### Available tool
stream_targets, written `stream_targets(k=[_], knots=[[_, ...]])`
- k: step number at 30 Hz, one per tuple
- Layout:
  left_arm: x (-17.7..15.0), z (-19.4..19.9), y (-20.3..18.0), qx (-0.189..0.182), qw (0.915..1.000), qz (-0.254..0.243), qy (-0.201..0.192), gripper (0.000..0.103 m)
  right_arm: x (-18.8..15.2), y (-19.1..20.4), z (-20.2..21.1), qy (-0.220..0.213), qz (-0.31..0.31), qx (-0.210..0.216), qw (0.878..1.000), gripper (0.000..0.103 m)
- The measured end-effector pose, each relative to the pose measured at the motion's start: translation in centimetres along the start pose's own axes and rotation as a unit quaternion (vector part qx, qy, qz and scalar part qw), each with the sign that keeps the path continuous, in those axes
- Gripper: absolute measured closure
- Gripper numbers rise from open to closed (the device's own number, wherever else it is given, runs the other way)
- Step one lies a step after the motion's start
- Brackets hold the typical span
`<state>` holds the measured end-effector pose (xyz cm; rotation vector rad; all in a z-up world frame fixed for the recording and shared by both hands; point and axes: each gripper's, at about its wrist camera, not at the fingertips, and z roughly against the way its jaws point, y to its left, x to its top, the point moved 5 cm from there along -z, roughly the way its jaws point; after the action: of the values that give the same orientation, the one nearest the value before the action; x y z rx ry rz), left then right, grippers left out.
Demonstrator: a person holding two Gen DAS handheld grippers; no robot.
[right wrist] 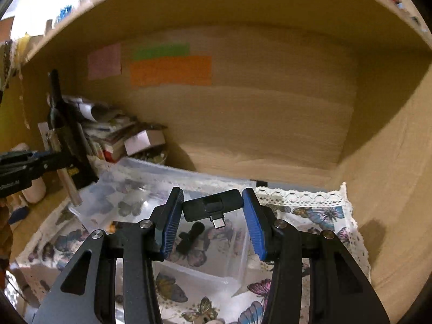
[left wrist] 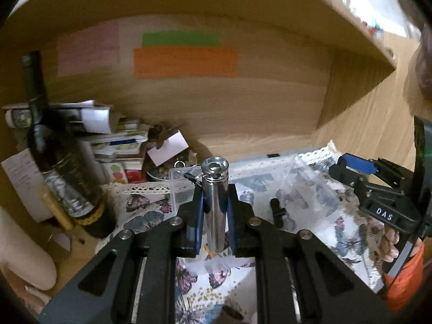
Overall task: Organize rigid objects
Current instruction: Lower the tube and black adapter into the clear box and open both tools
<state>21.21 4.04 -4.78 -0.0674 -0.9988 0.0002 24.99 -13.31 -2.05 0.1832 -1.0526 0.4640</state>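
While left gripper (left wrist: 215, 213) pinches shiny steel cylinder (left wrist: 215, 205), right gripper (right wrist: 212, 222) pinches black USB-C dongle (right wrist: 212, 207)

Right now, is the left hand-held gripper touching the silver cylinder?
Touching. The left wrist view shows the left hand-held gripper with both blue pads pressed against the silver cylinder, holding it upright.

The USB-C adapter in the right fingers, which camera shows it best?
The right wrist view: the black USB-C adapter sits centred between the right gripper fingers, plug pointing down. The left wrist view shows only that gripper's side; the adapter isn't discernible there.
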Motion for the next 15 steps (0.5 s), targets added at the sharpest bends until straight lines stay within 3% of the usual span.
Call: stream_targets(k=[9, 15], knots=[[-2.0, -6.4, -0.3, 0.021, 0.9958, -0.036, 0.082, 0.088, -2.9, 0.5, -5.6, 0.082, 0.027, -0.004, 0.996, 0.061], [-2.5, -8.5, -0.4, 0.023, 0.9934, -0.042, 0.104, 0.088, -3.7, 1.0, -6.9, 0.108, 0.039, 0.004, 0.993, 0.061]])
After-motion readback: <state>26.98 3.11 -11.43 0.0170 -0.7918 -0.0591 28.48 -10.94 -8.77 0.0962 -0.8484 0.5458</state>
